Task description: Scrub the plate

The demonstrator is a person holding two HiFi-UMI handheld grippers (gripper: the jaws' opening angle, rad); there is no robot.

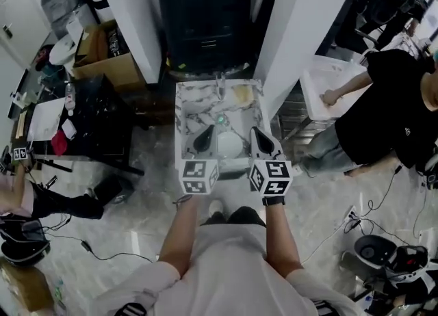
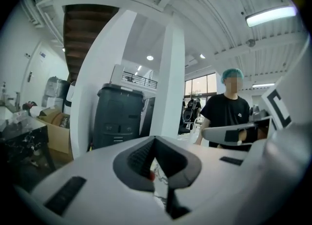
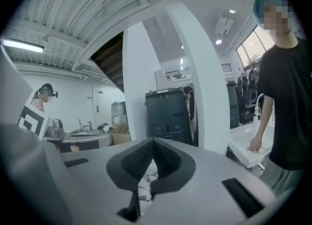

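Head view — marbled sink (image 1: 182,113) holding plate (image 1: 229,146), white pillars (image 1: 130,20) behind; left gripper (image 1: 203,140) and right gripper (image 1: 259,141) both pressed together, empty.

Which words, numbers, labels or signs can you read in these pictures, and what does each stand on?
No text is readable.
Label on the black bin: too small to read.
Logo on the bystander's black T-shirt: too small to read.
Square markers on the left gripper and right gripper: patterns only, no letters.

The plate (image 1: 229,145) is white, the sink (image 1: 183,106) grey-veined marble, the sponge (image 1: 243,94) seemingly yellow.
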